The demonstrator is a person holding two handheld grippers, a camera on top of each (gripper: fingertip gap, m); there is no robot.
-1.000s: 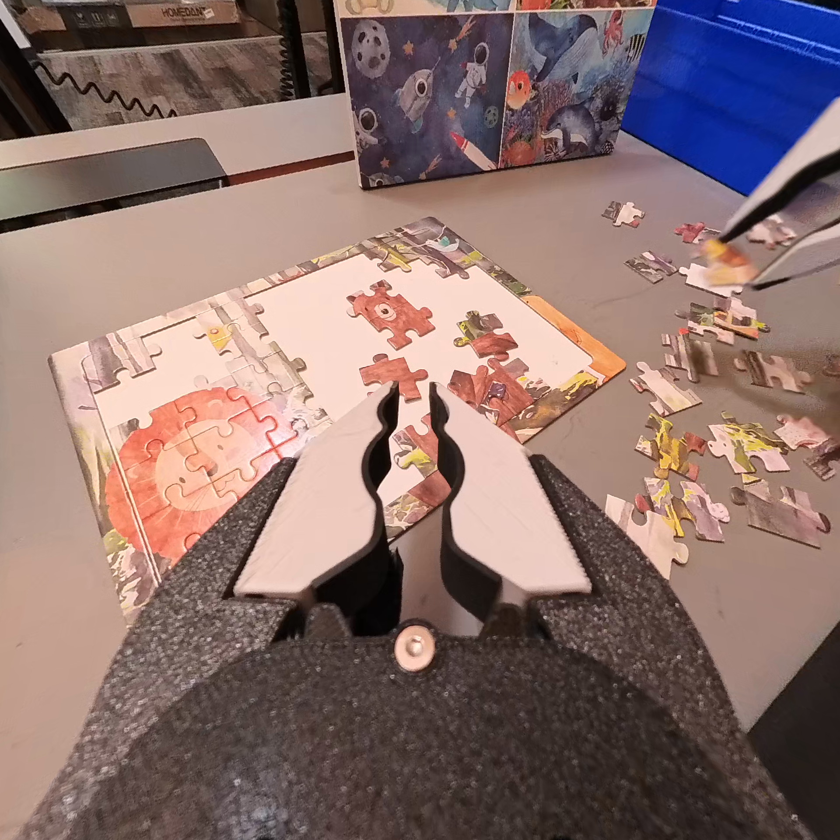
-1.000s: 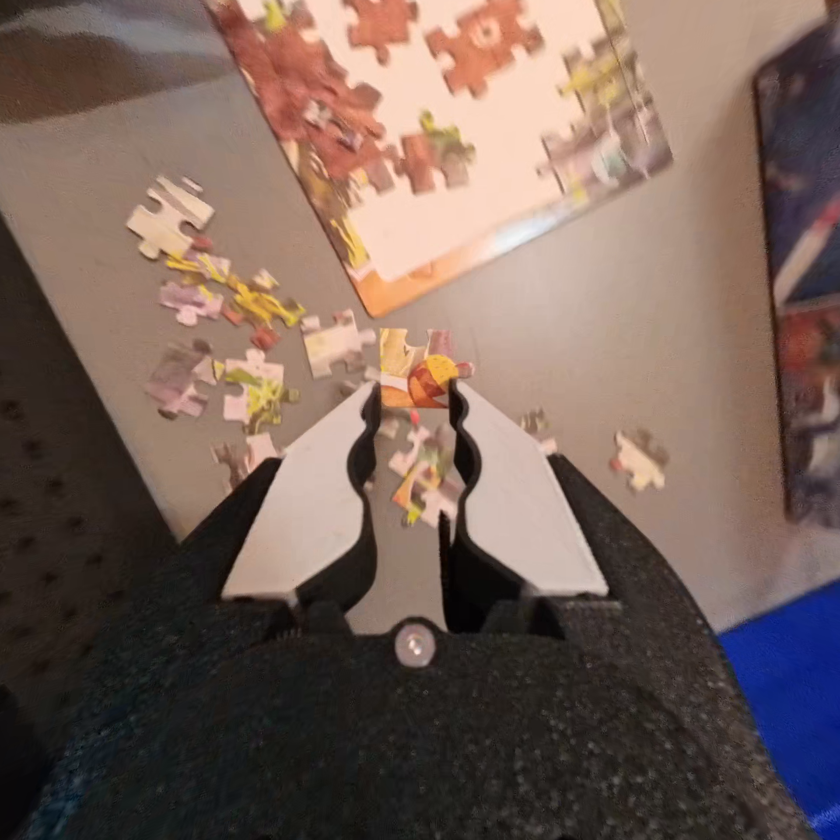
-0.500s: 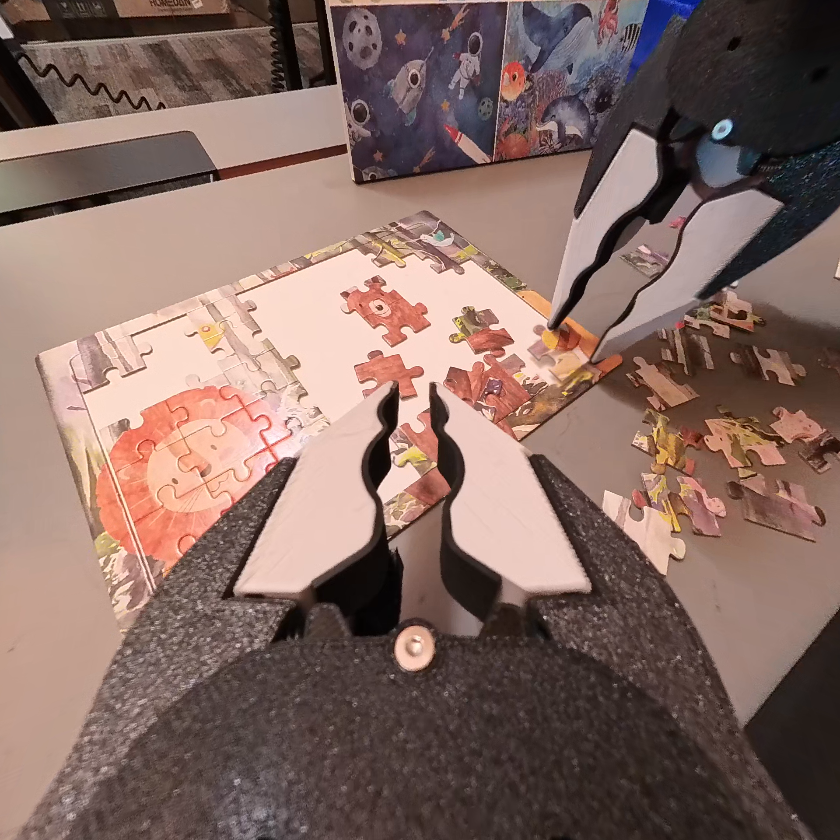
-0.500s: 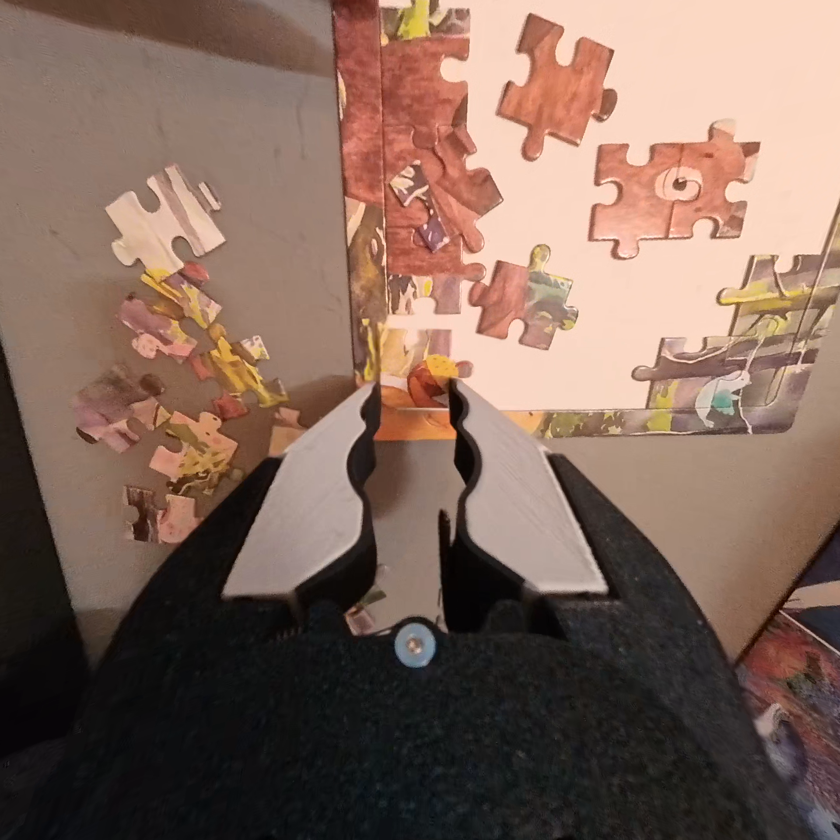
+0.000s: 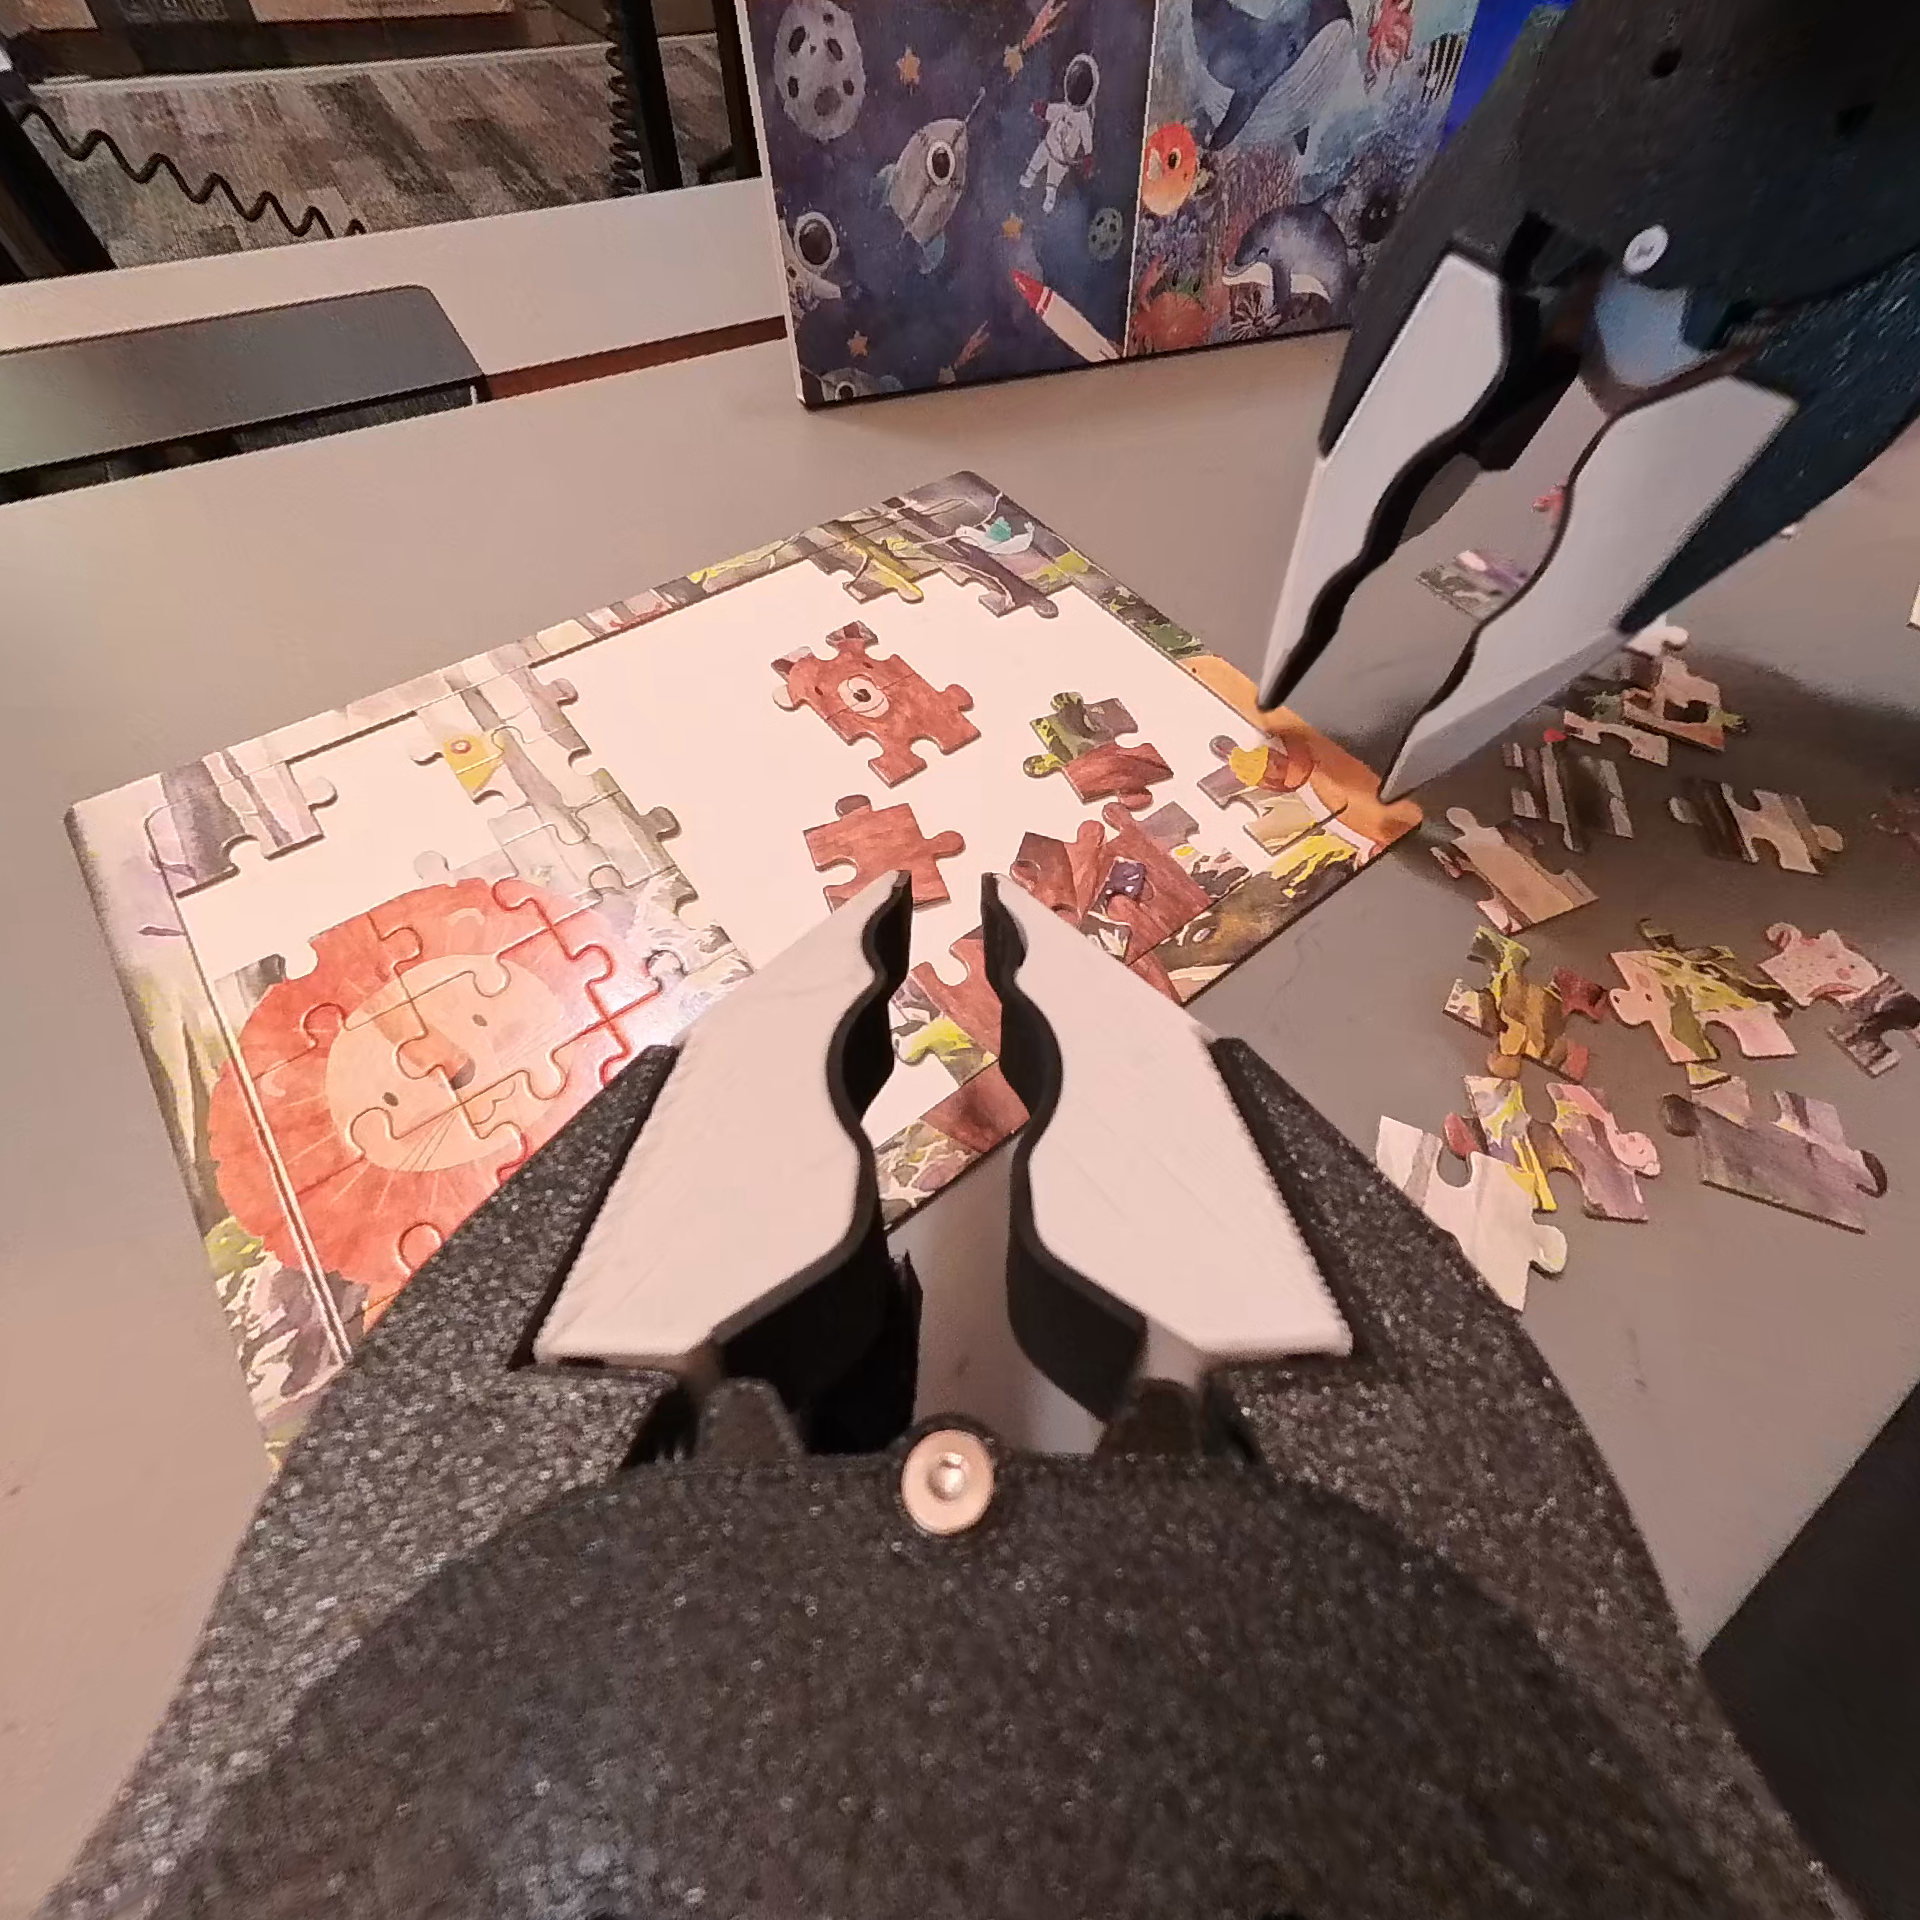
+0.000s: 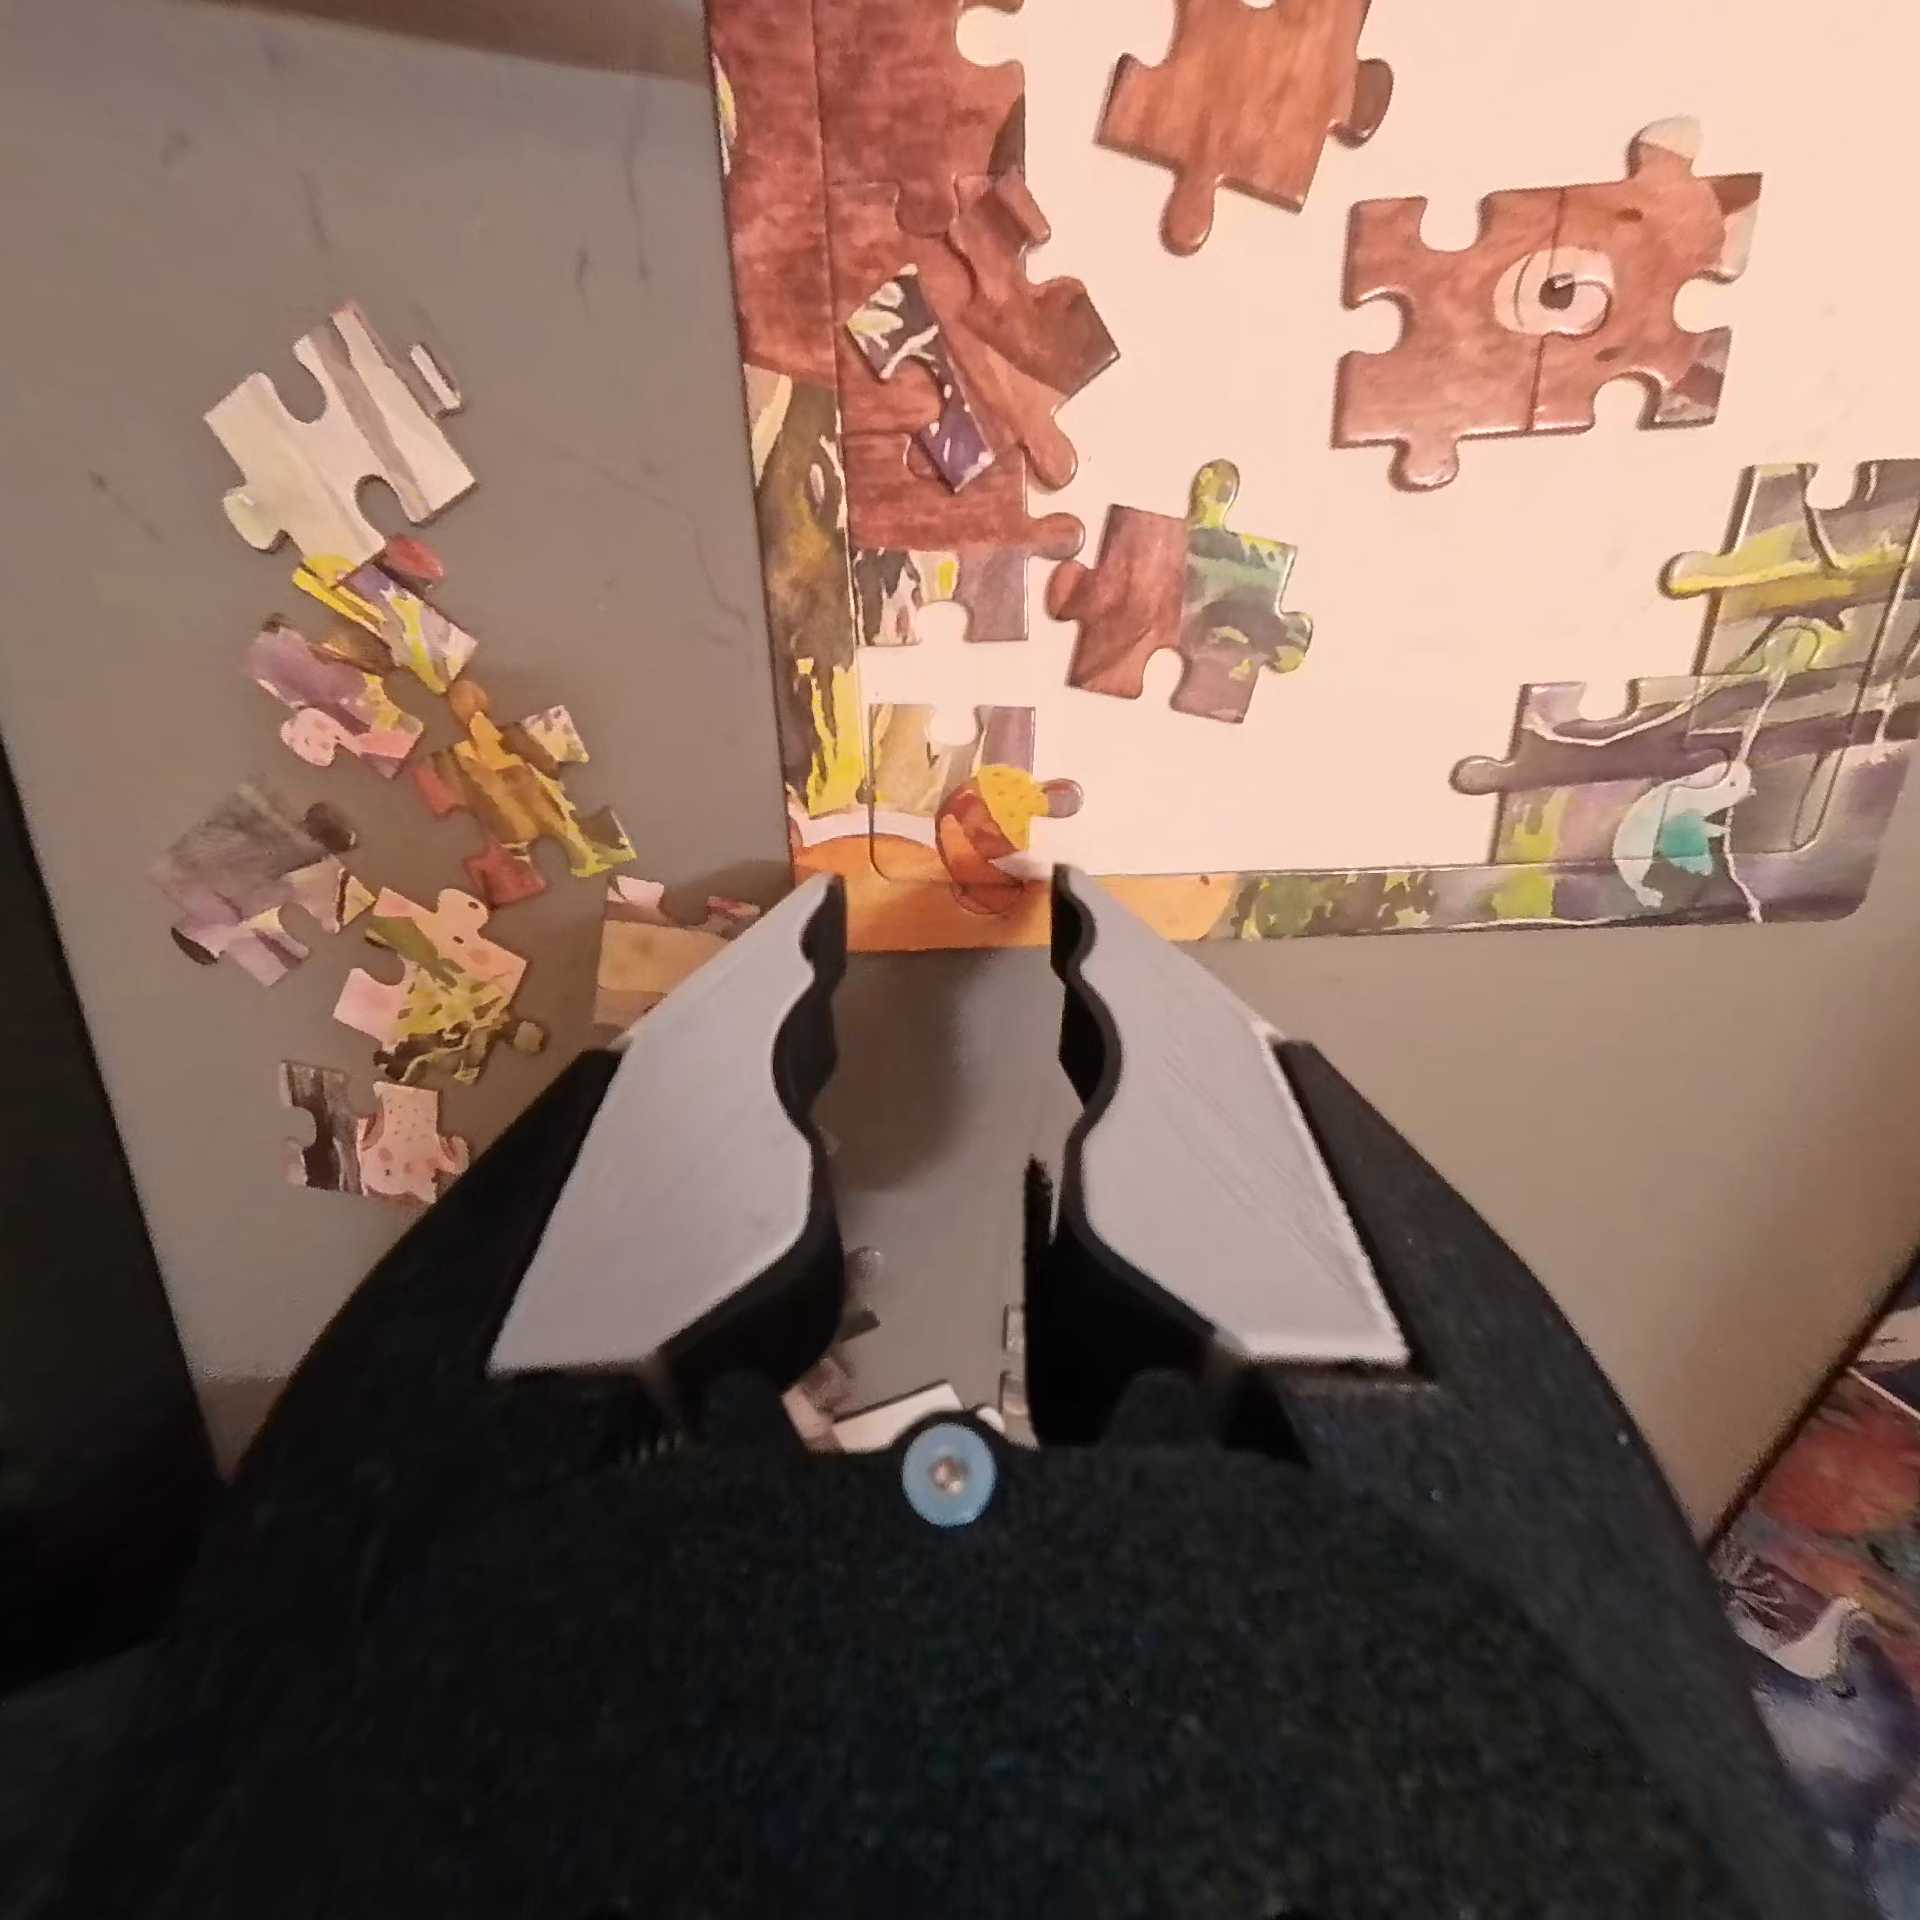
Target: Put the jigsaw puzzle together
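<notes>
The puzzle board lies on the grey table, partly filled, with an orange lion at its near left and brown bear pieces loose in the white middle. My right gripper is open with its tips at the board's orange right corner. An orange and yellow piece lies in the frame just beyond its tips, free of them; it also shows in the left wrist view. My left gripper hovers over the board's near edge, nearly closed and empty.
Several loose pieces lie scattered on the table right of the board, also in the right wrist view. A picture-covered puzzle box stands behind the board. A black flat pad lies at the far left. The table edge runs at the near right. Left tips to right tips: about 15 centimeters.
My right gripper carried the orange and yellow piece from the loose pile to the board's right corner, set it down and opened. My left gripper stayed put.
</notes>
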